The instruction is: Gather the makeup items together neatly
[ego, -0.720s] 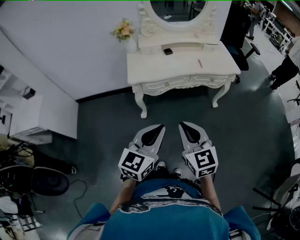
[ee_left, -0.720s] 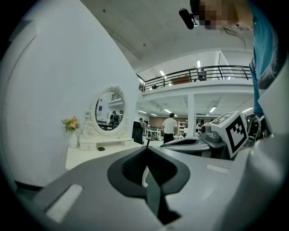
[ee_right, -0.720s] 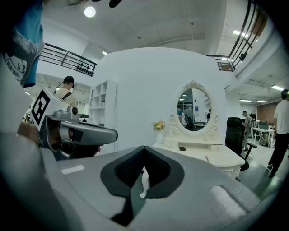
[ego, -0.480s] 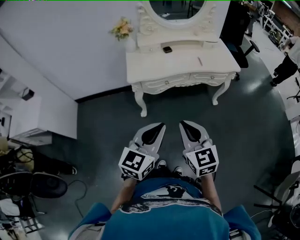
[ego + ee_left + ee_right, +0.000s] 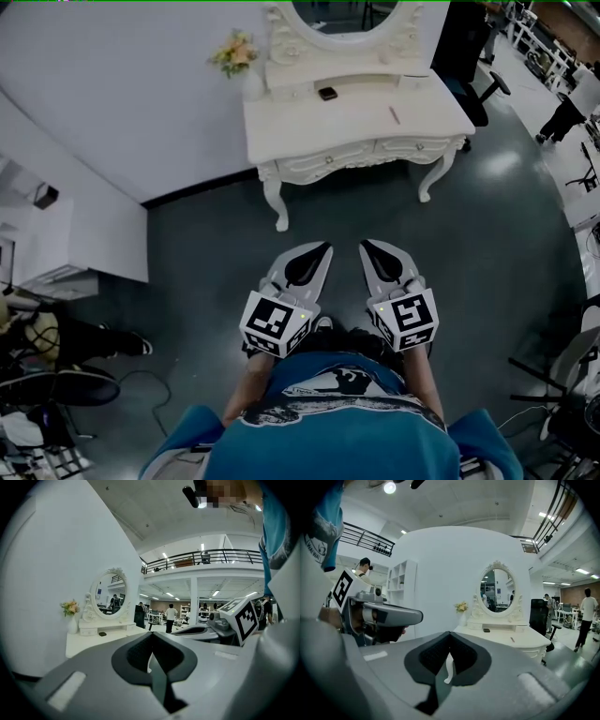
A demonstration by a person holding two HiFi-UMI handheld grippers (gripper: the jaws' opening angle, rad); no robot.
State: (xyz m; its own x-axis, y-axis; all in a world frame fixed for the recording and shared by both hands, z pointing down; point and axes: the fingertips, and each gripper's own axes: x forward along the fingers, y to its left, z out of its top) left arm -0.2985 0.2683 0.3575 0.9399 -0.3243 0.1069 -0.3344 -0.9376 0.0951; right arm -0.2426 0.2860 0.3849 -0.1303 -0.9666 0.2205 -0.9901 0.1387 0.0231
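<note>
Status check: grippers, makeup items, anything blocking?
Both jaws shut, empty: left gripper, right gripper, well short of the dressing table. Small dark item and pink stick lie apart on its top. Nothing in the way.

Counter white, smooth, painted-looking; floor dark, smooth, faint sheen; left claw, right claw grey matt plastic; shirt blue cloth

A white carved dressing table with an oval mirror stands against a plain white wall — dark grey polished floor below.
</note>
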